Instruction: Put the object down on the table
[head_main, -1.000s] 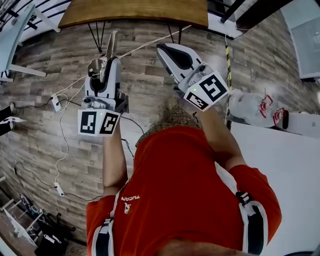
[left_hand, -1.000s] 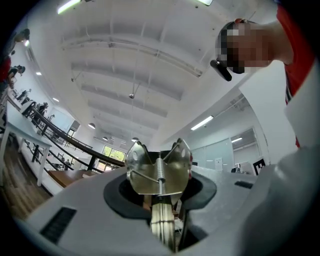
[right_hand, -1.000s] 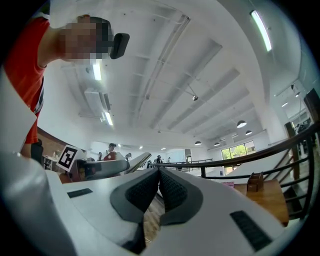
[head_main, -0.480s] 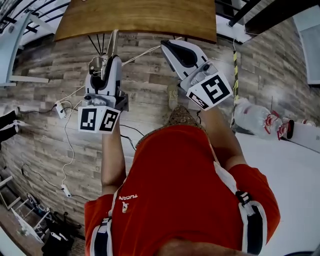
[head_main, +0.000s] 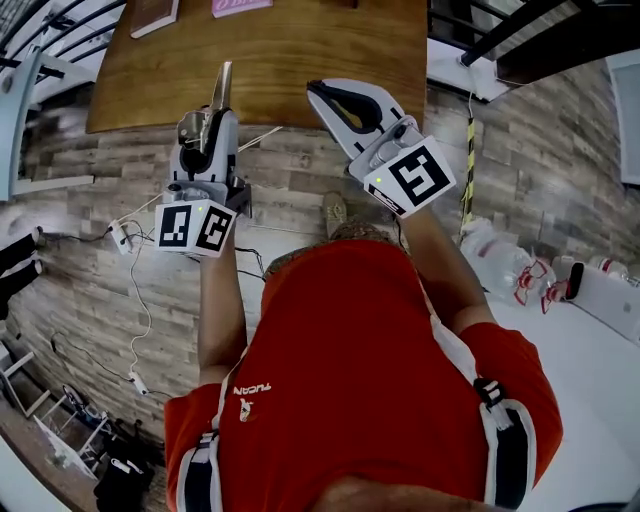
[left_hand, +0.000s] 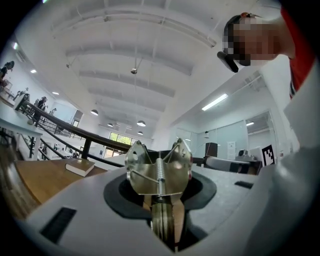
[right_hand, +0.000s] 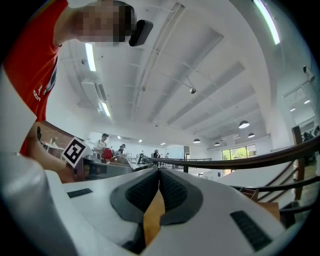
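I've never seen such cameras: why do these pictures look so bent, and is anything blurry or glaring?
Left gripper view: fisheye, dark round corners, the metal clip near the lens slightly soft. Right gripper view: same bending, ceiling light glares. Head view: wooden table edge bows, otherwise sharp.

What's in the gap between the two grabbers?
Nothing. The head view shows only wooden table and floor between the left gripper, holding a metal tool, and the right gripper.
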